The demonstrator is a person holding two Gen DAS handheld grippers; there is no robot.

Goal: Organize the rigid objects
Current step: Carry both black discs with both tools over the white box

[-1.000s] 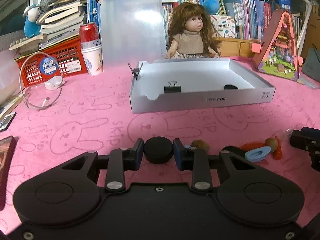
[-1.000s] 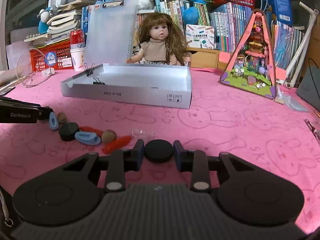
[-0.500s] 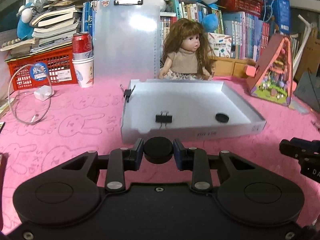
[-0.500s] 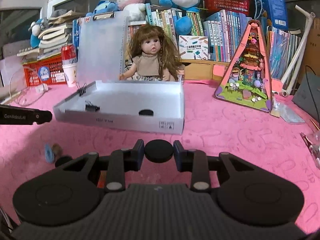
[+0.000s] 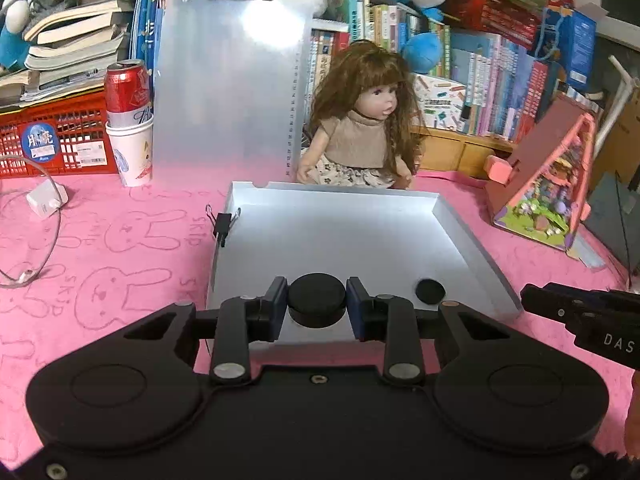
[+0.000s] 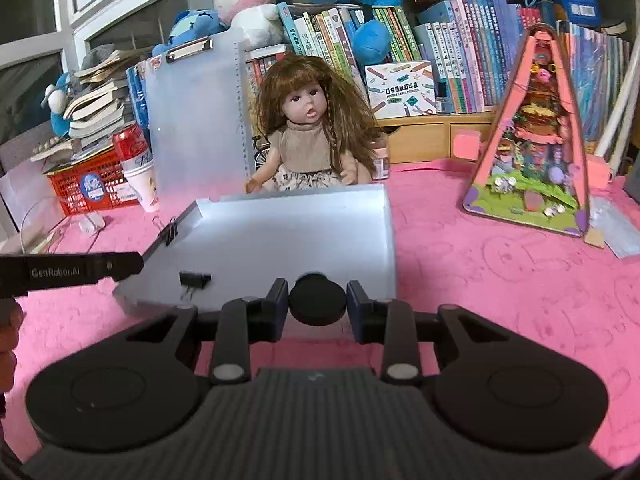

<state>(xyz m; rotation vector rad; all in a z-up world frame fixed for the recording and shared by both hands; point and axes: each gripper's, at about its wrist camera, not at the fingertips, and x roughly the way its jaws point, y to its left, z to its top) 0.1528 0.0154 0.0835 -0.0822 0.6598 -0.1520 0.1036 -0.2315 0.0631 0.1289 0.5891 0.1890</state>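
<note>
Clamping a black disc (image 5: 317,299) between its blue pads, the left gripper (image 5: 317,305) was seen narrowed onto that piece above the near edge of the white tray (image 5: 460,224). A second black disc (image 6: 317,303) was pinched in the same way by the right gripper (image 6: 317,306), whose jaws were drawn in against its sides, also over the tray's near edge. In the left wrist view the tip of the right gripper was visible at the right, just beyond the tray's near right corner. In the right wrist view the left gripper's finger was seen reaching in from the left toward the tray's near left corner. A third black disc (image 5: 430,291) was found lying flat on the tray floor near the near right corner. A black binder clip (image 6: 195,280) was lying inside the tray toward its near left part, and another binder clip (image 5: 224,225) was fastened on the left wall near the far left corner. The tray was set on a pink cloth (image 5: 120,248) printed with rabbit outlines. Behind the tray's far edge a doll (image 5: 364,120) was seated, and a translucent clipboard (image 5: 228,88) was stood upright to the doll's left, beside a red can (image 5: 127,92) placed in a paper cup (image 5: 134,152).
</note>
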